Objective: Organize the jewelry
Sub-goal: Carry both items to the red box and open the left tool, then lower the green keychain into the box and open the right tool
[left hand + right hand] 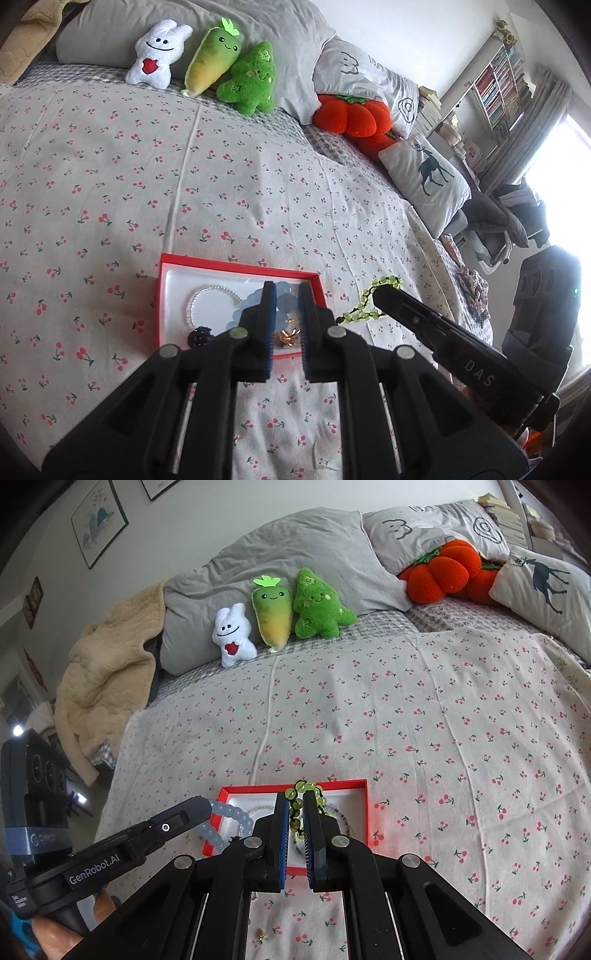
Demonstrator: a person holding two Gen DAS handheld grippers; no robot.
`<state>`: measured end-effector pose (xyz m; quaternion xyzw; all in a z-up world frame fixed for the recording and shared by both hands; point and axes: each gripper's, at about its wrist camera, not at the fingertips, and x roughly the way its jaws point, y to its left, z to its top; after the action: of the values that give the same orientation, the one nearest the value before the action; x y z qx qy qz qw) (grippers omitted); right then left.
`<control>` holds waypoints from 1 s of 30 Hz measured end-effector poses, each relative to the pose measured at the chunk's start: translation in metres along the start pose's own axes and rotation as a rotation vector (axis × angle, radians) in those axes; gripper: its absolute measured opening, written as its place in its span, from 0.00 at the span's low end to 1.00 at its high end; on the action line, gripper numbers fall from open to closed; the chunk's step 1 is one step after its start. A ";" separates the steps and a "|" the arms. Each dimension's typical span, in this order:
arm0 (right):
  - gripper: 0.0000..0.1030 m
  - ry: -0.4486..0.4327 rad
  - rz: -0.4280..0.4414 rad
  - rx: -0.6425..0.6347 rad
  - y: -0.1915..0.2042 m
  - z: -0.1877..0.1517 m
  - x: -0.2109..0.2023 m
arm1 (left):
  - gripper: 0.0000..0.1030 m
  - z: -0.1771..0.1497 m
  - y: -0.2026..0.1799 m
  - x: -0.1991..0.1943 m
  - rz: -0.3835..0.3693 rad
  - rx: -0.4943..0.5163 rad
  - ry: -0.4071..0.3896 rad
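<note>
Above the red box (364,801) on the bed, right tongs (295,812) clench the green bead bracelet (306,788), left tongs (286,295) grip the pale blue bead bracelet (225,812); both likely mid-transfer, next lowering into the box and releasing.

green bead bracelet (300,805) dangling above open red jewelry box (360,814)
</note>
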<state>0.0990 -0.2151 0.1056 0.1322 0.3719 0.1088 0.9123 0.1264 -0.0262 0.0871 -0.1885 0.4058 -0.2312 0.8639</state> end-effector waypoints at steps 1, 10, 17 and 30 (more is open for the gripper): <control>0.07 -0.007 0.003 0.006 -0.001 0.002 -0.001 | 0.13 0.000 0.000 0.002 -0.009 0.002 -0.008; 0.07 -0.025 0.014 0.012 -0.002 0.006 -0.003 | 0.13 -0.004 0.032 0.025 0.156 0.036 0.007; 0.07 -0.015 0.026 -0.005 0.012 0.011 0.008 | 0.16 -0.007 0.043 0.024 0.231 0.056 0.043; 0.07 0.101 0.108 -0.064 0.046 -0.004 0.057 | 0.53 -0.019 0.070 -0.006 0.425 0.017 0.108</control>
<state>0.1313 -0.1543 0.0808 0.1173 0.4063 0.1764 0.8888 0.1250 0.0318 0.0431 -0.0787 0.4800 -0.0573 0.8718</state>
